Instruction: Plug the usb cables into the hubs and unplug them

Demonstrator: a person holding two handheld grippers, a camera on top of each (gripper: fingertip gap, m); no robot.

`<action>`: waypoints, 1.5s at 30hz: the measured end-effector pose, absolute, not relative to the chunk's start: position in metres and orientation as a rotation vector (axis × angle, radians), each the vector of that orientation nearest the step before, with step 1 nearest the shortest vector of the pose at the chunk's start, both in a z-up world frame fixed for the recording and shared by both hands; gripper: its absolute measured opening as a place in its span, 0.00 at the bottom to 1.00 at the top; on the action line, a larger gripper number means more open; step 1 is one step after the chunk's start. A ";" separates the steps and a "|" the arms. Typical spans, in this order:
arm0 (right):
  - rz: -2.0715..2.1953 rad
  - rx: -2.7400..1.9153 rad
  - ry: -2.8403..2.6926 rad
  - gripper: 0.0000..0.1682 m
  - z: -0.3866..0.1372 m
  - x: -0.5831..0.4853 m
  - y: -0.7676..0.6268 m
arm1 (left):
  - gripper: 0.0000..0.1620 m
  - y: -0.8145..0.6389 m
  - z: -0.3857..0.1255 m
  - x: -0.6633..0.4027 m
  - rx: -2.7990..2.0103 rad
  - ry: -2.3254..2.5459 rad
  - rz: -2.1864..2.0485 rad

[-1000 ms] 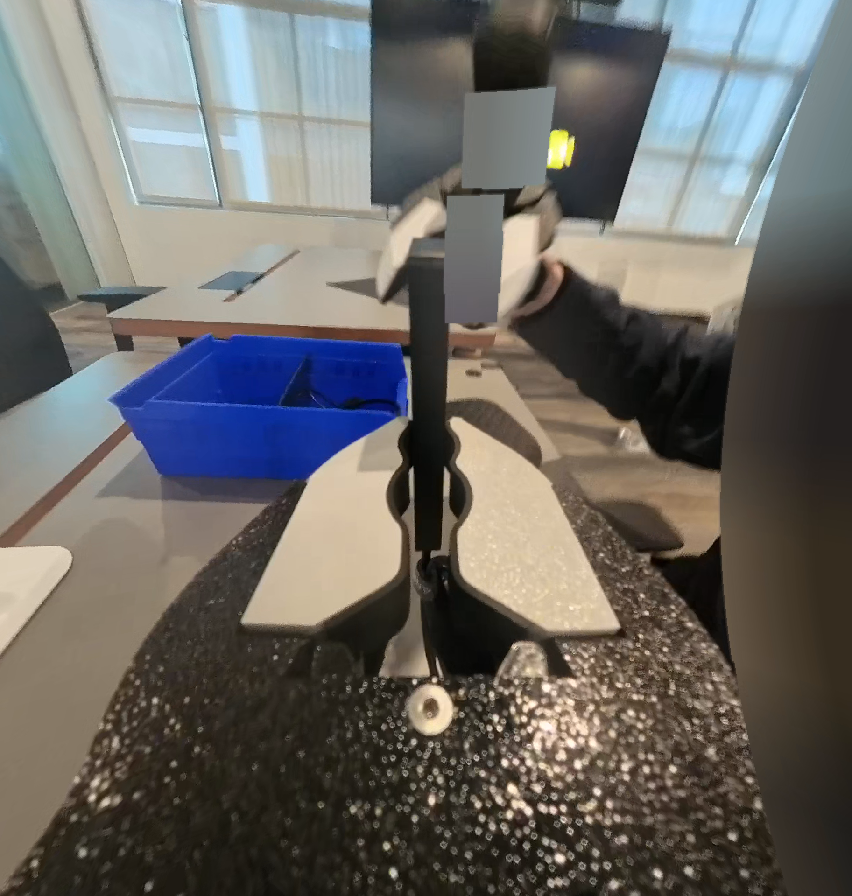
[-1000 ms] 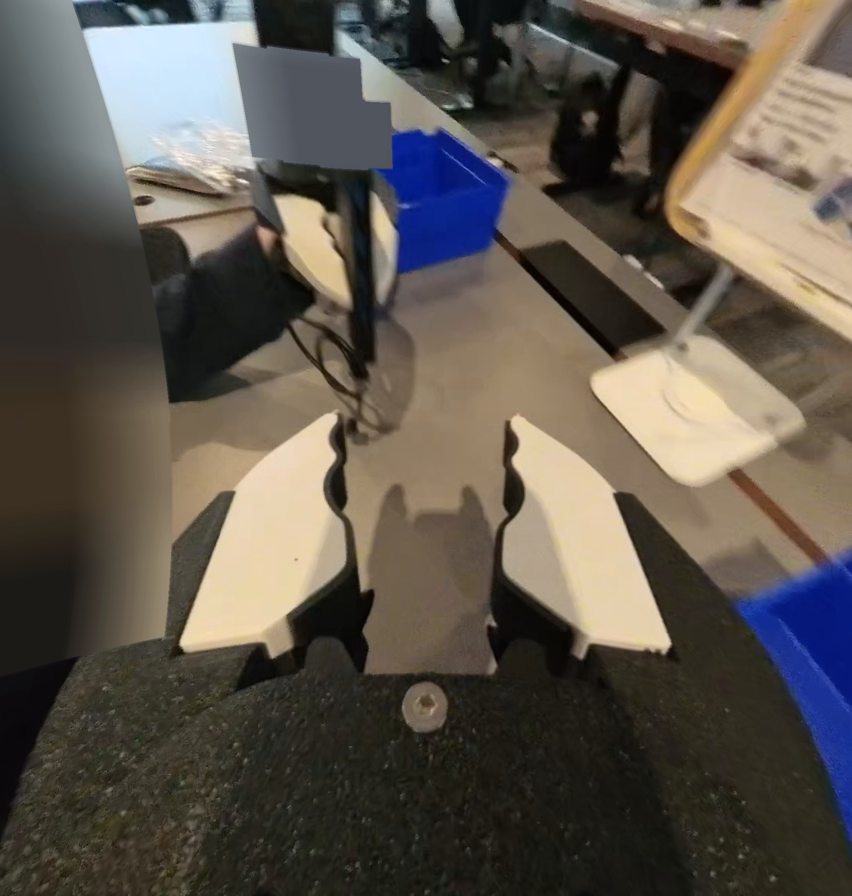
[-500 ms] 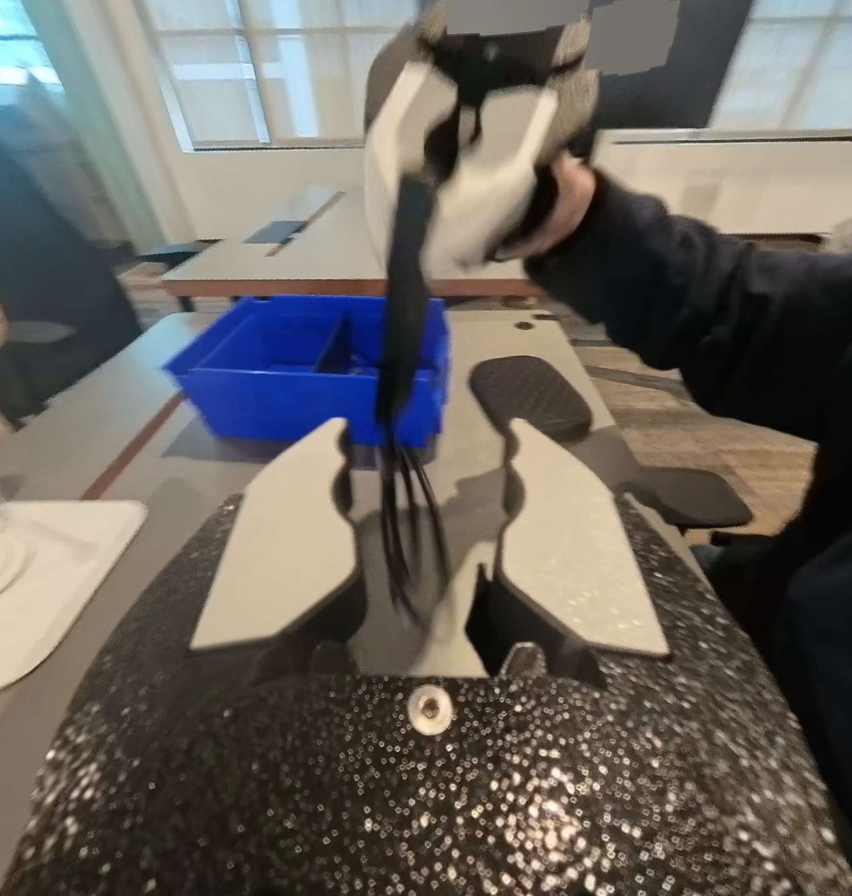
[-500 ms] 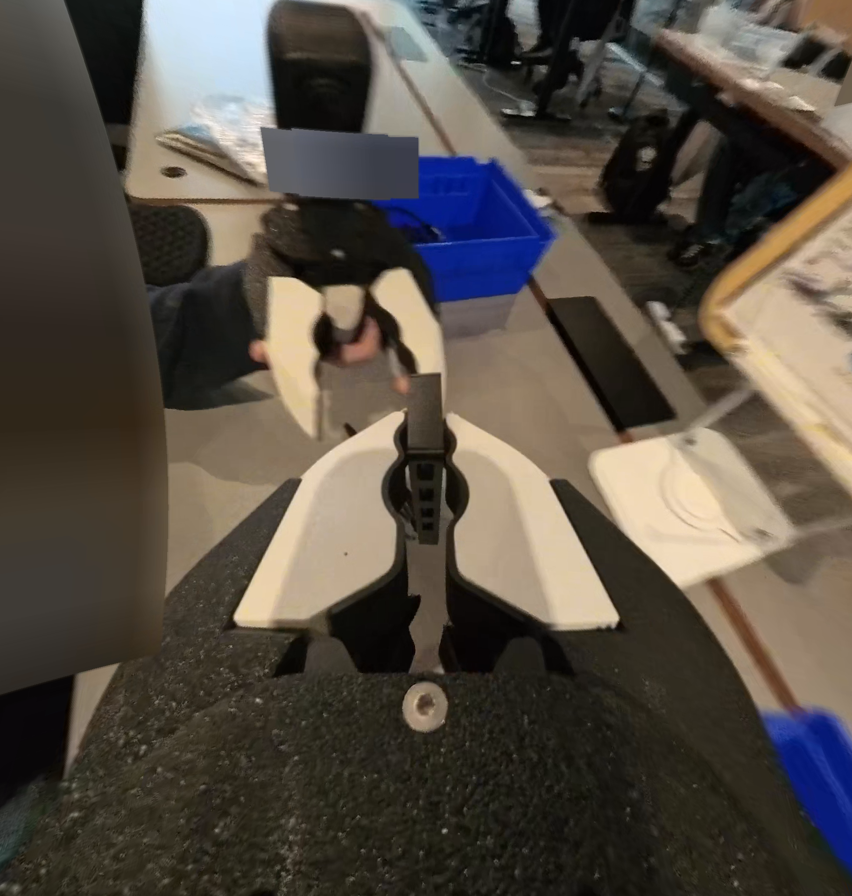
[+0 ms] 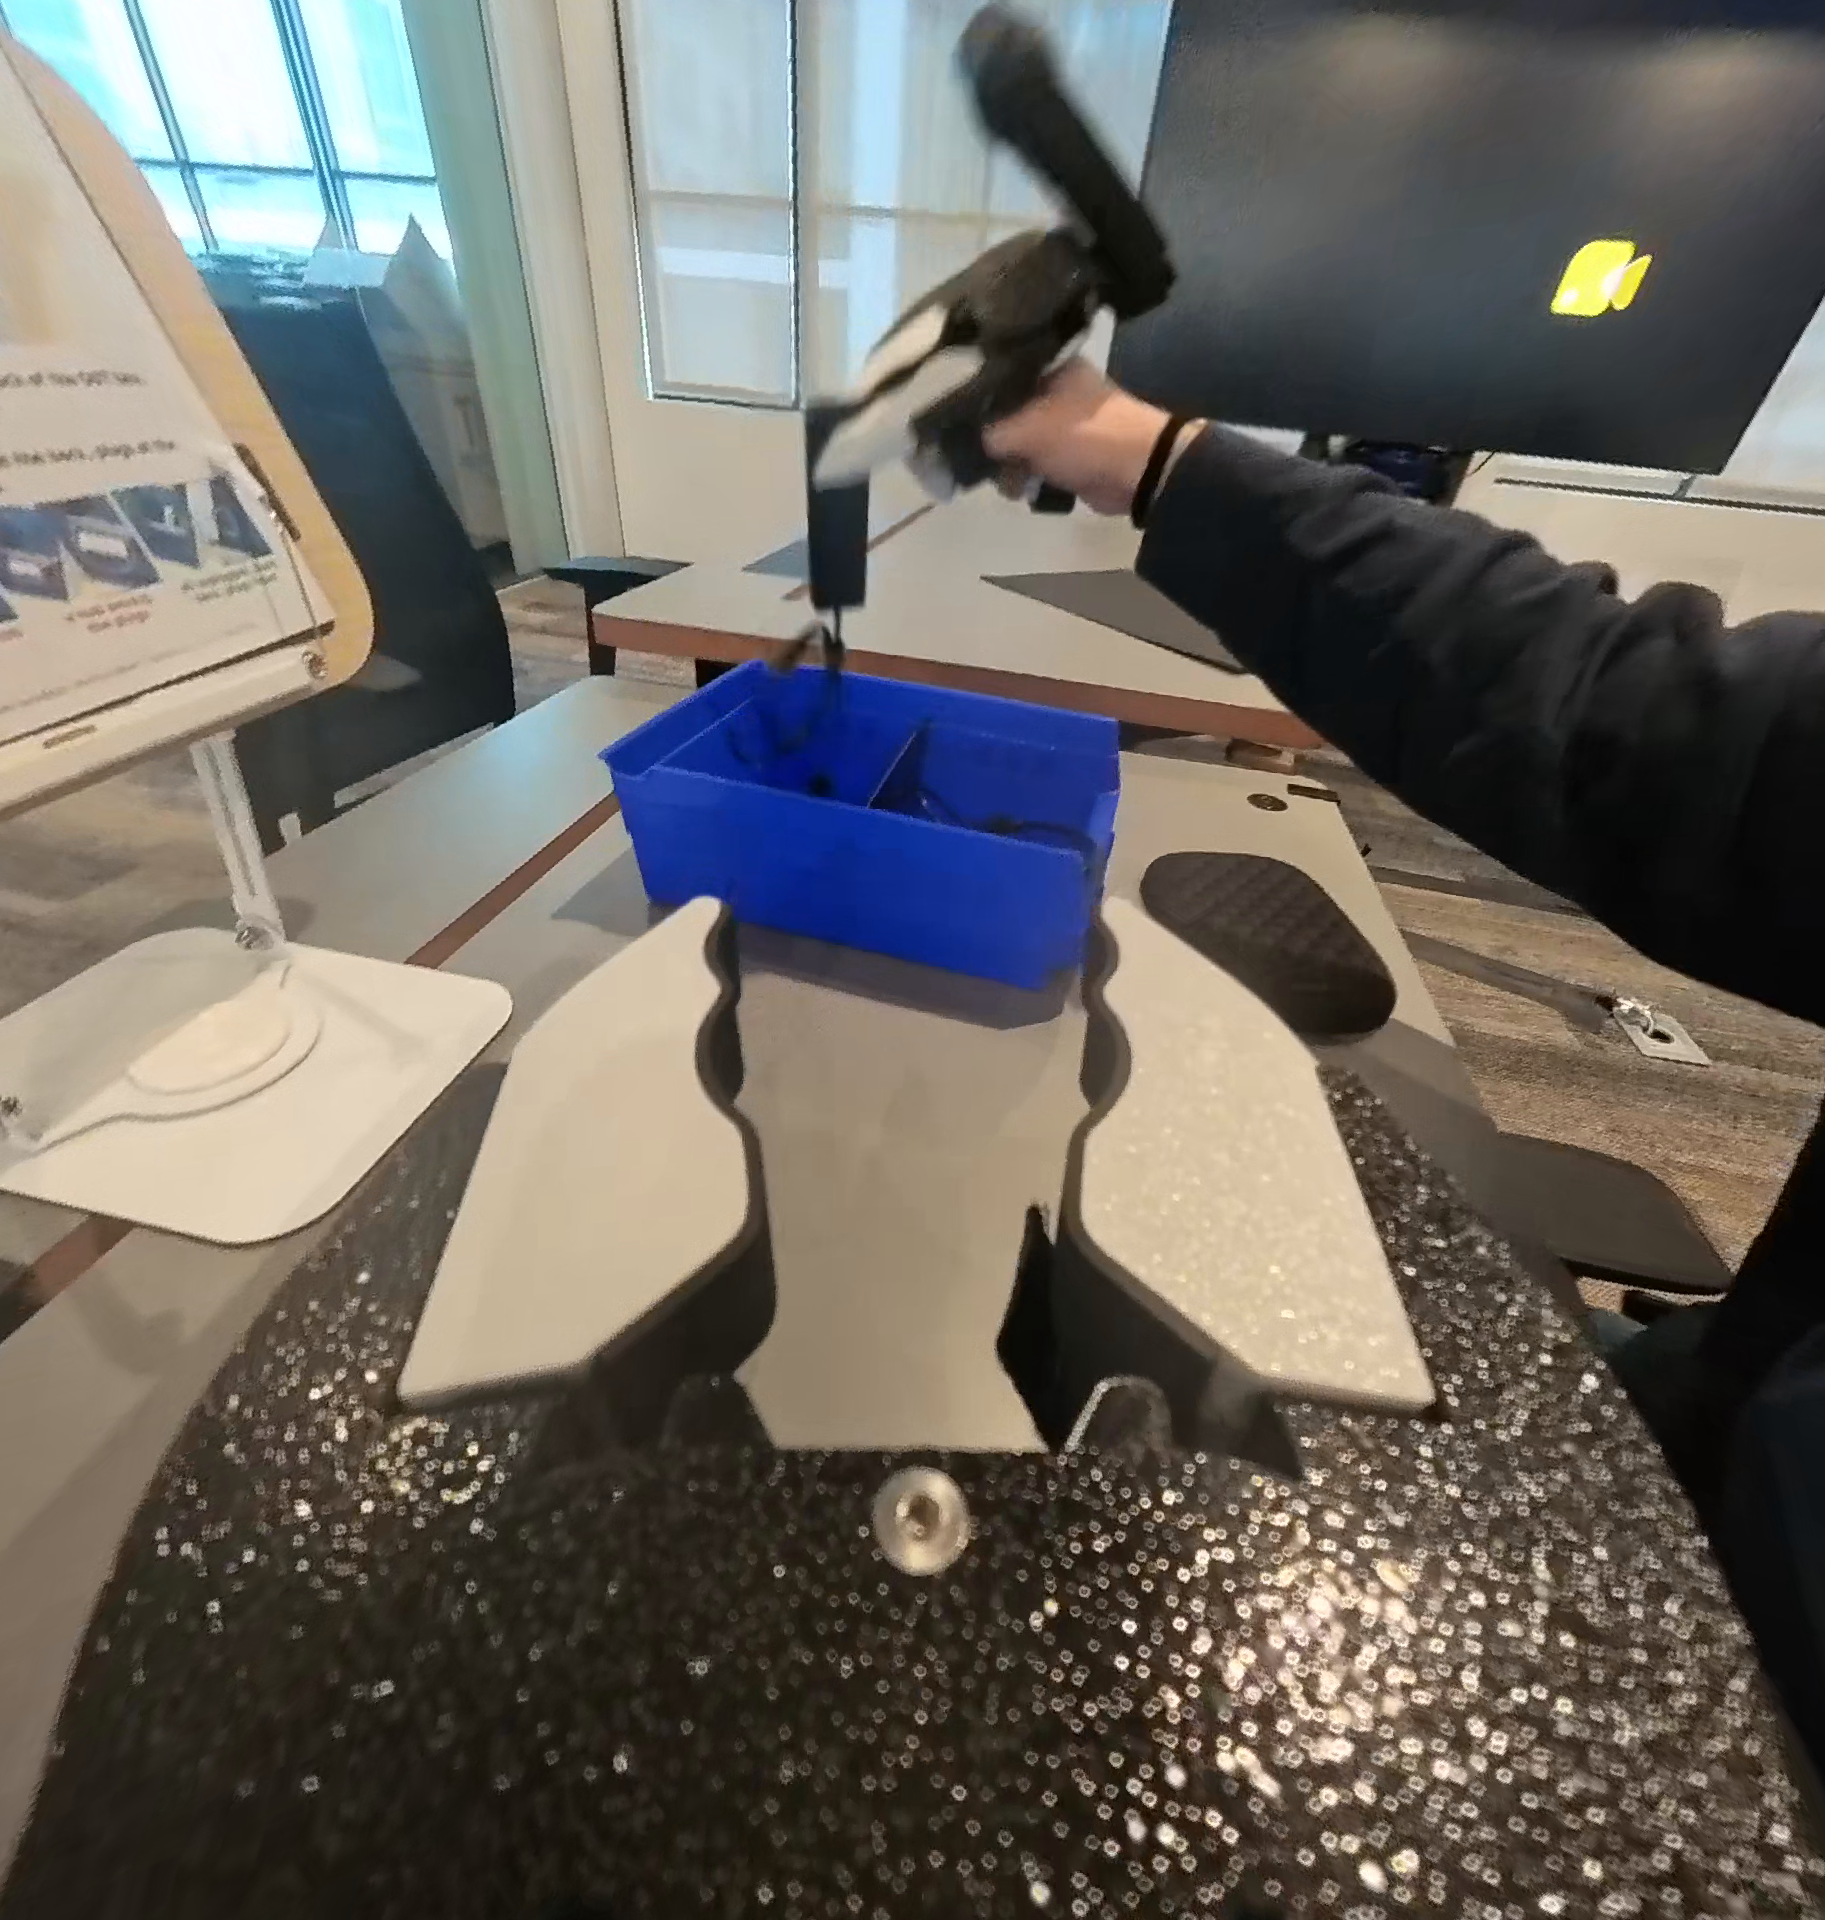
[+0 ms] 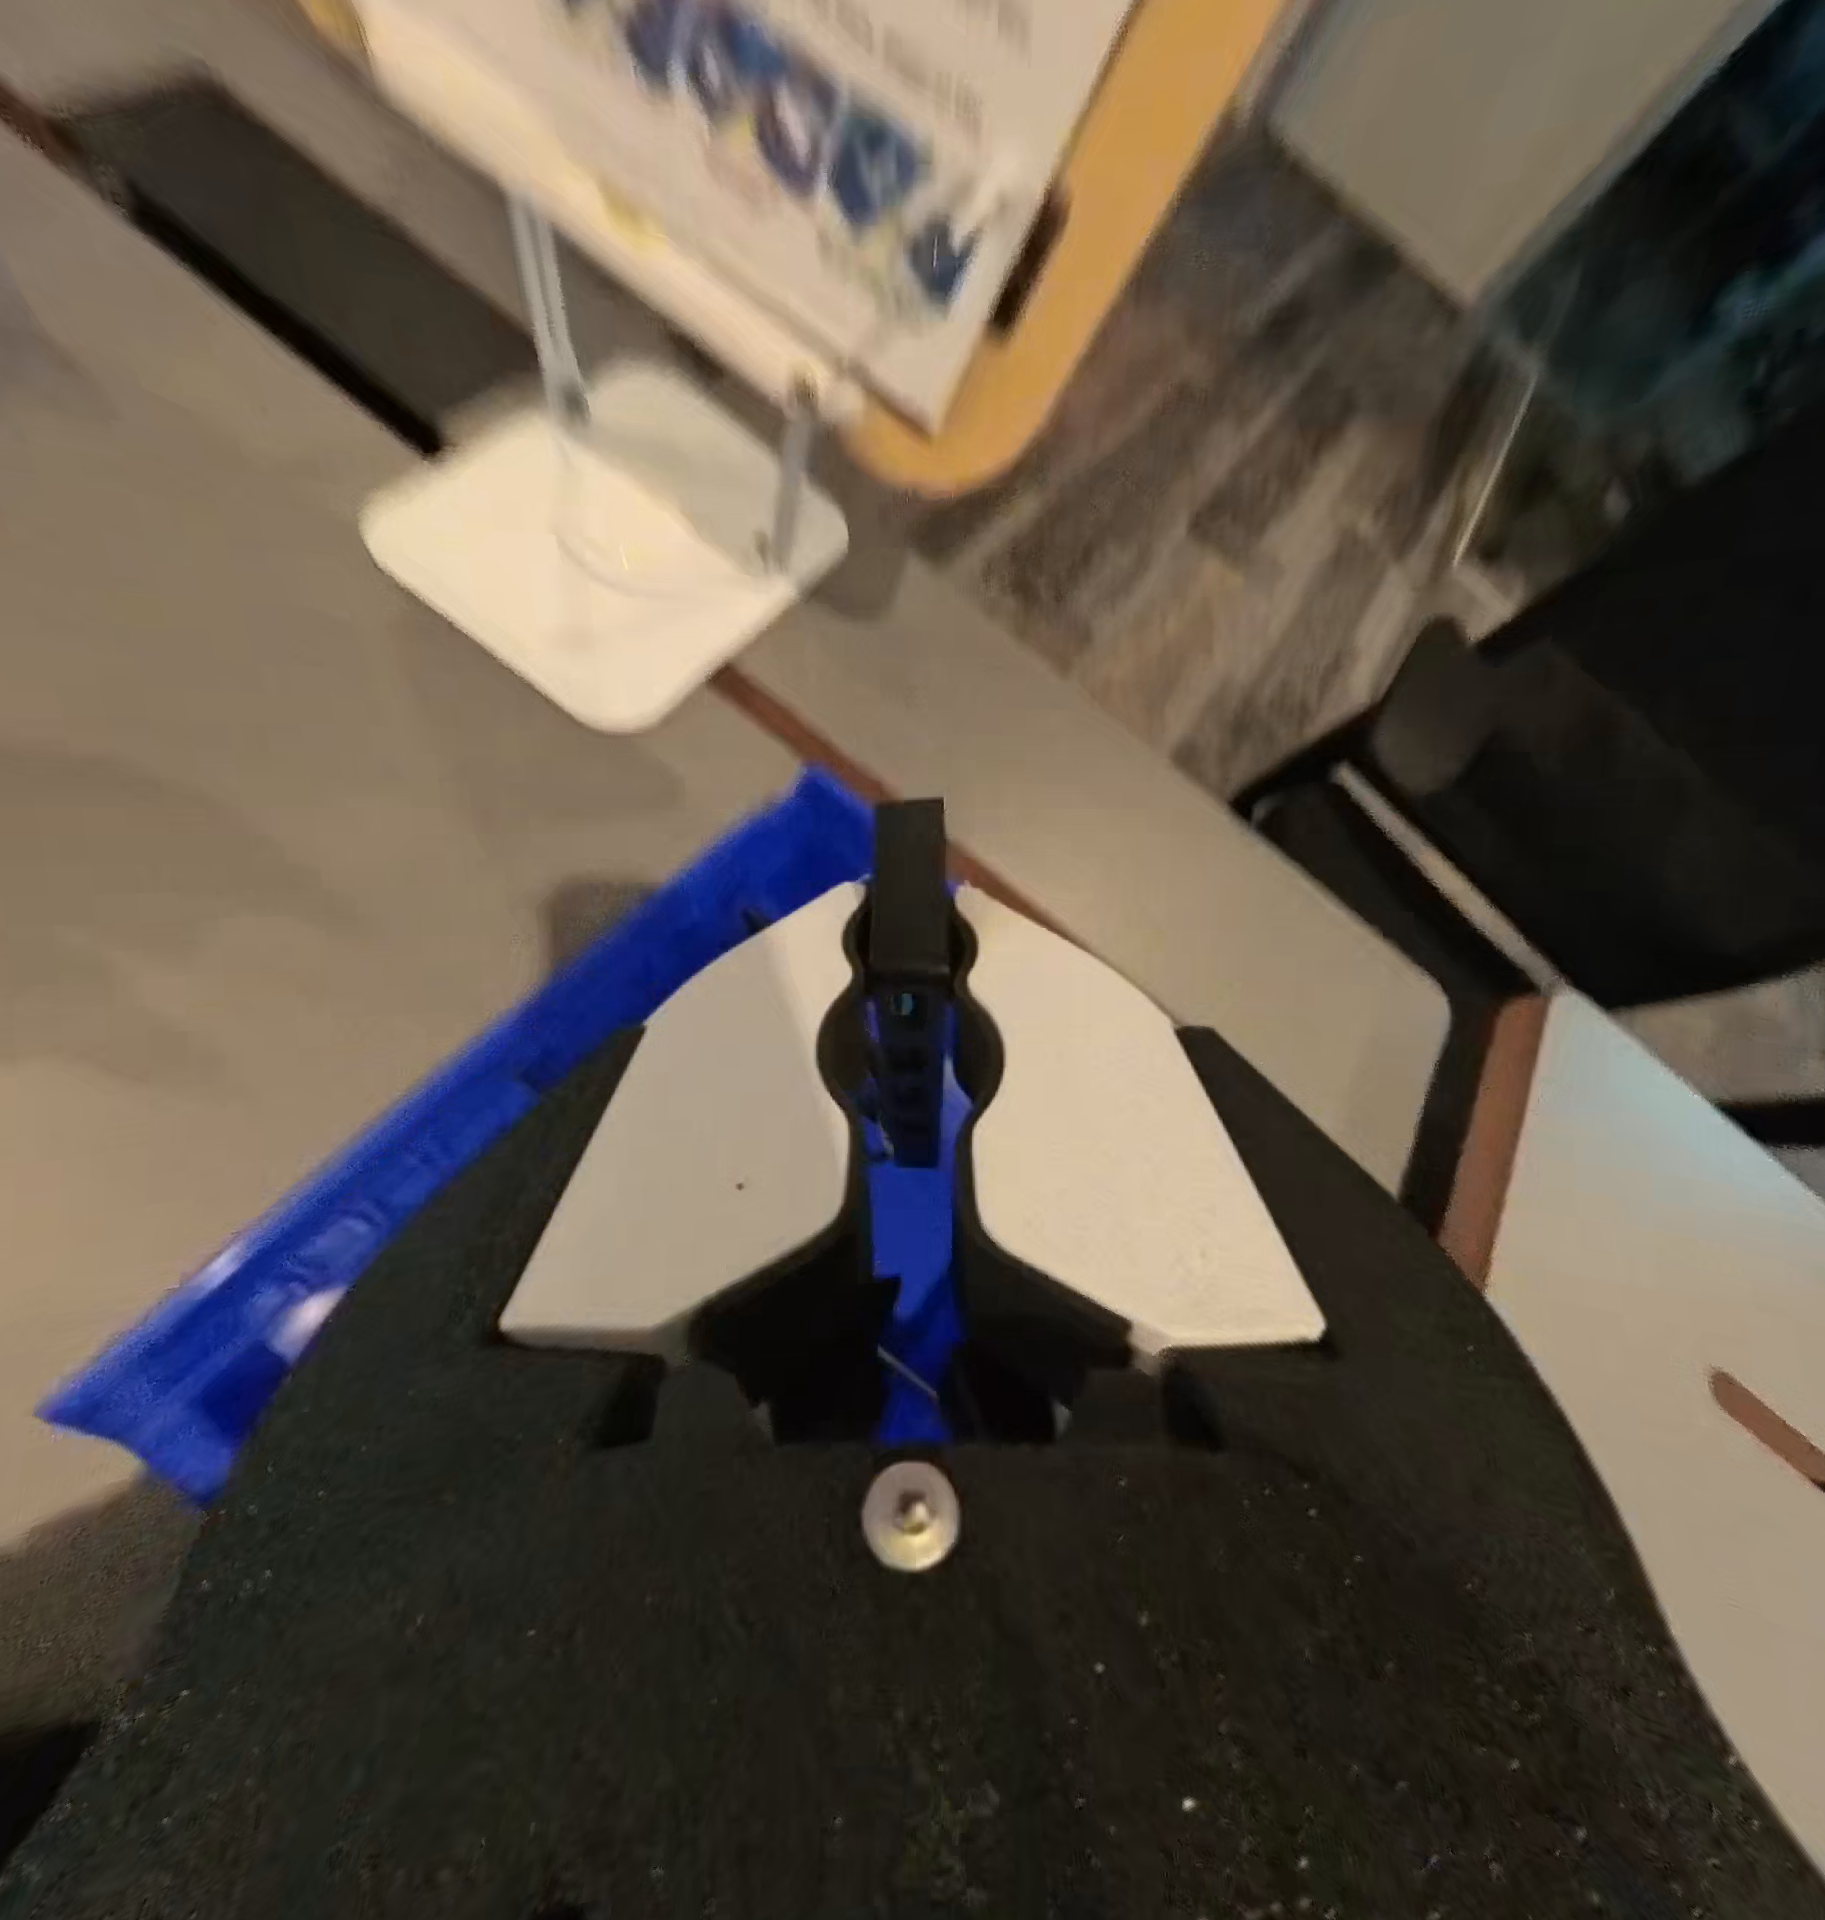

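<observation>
The right hand-held gripper [image 6: 910, 940] pinches a black hub [image 6: 909, 896] above the blue bin [image 5: 866, 868], beside a printed sign [image 5: 108, 436]; the left hand-held gripper [image 5: 903, 961] is spread, empty.

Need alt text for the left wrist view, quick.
The right tongs hold a black hub above the blue bin, its cable dangling inside. In front, the left tongs are open and empty over the grey table.

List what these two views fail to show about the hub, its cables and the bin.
- Hub ports: right wrist view, blurred and hidden between the right hand-held gripper fingers.
- Cable ends: left wrist view, cables hanging from the hub are too thin and motion-blurred.
- Blue bin contents: left wrist view, walls hide them; right wrist view, the gripper covers the bin.
</observation>
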State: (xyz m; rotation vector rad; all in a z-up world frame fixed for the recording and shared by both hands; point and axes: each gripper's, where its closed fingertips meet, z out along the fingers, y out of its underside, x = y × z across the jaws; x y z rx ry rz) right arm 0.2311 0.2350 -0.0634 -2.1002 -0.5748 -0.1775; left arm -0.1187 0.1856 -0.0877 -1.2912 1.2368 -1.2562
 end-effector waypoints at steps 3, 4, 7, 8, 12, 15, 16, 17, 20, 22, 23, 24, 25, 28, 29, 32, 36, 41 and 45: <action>-0.394 -2.304 -0.735 0.07 -0.121 0.249 0.246 | 0.39 0.189 -0.094 -0.116 -1.315 1.242 -1.242; -0.474 -2.366 -0.809 0.07 -0.138 0.252 0.249 | 0.39 0.189 -0.096 -0.115 -1.323 1.245 -1.238; -0.567 -2.499 -0.994 0.08 -0.179 0.252 0.255 | 0.38 0.191 -0.101 -0.113 -1.341 1.258 -1.217; -0.526 -2.533 -0.997 0.16 -0.188 0.249 0.257 | 0.38 0.191 -0.102 -0.113 -1.345 1.261 -1.208; -0.483 -2.589 -0.909 0.41 -0.193 0.249 0.263 | 0.38 0.193 -0.104 -0.114 -1.354 1.262 -1.194; -0.579 -2.566 -0.848 0.46 -0.177 0.258 0.260 | 0.37 0.196 -0.104 -0.115 -1.361 1.248 -1.196; -0.587 -2.520 -0.810 0.48 -0.165 0.256 0.260 | 0.37 0.198 -0.105 -0.116 -1.365 1.242 -1.193; -0.578 -2.469 -0.762 0.50 -0.152 0.250 0.260 | 0.37 0.200 -0.105 -0.117 -1.369 1.234 -1.187; -0.413 -2.223 -0.631 0.56 -0.104 0.198 0.255 | 0.37 0.210 -0.106 -0.120 -1.391 1.198 -1.137; -0.181 -2.024 -0.588 0.55 -0.077 0.136 0.241 | 0.37 0.220 -0.107 -0.124 -1.412 1.161 -1.079; -0.071 -1.932 -0.579 0.54 -0.068 0.104 0.231 | 0.37 0.226 -0.107 -0.127 -1.426 1.139 -1.050; 0.024 -1.850 -0.572 0.53 -0.065 0.075 0.220 | 0.38 0.231 -0.107 -0.130 -1.438 1.116 -1.025; 0.096 -1.777 -0.571 0.52 -0.065 0.048 0.210 | 0.39 0.237 -0.107 -0.132 -1.449 1.092 -0.997; 0.265 -1.673 -0.583 0.51 -0.098 -0.014 0.190 | 0.42 0.261 -0.109 -0.144 -1.512 0.981 -0.862; 0.305 -1.680 -0.582 0.52 -0.117 -0.029 0.188 | 0.43 0.274 -0.112 -0.151 -1.554 0.920 -0.784; 0.296 -1.741 -0.557 0.57 -0.171 -0.052 0.192 | 0.41 0.310 -0.119 -0.184 -1.703 0.668 -0.559; 0.272 -1.659 -0.457 0.56 -0.196 -0.063 0.200 | 0.41 0.327 -0.126 -0.206 -1.750 0.569 -0.433; 0.181 -1.549 -0.454 0.48 -0.209 -0.066 0.195 | 0.40 0.333 -0.132 -0.210 -1.769 0.565 -0.413; 0.163 -1.521 -0.506 0.46 -0.212 -0.076 0.192 | 0.40 0.337 -0.142 -0.214 -1.805 0.585 -0.354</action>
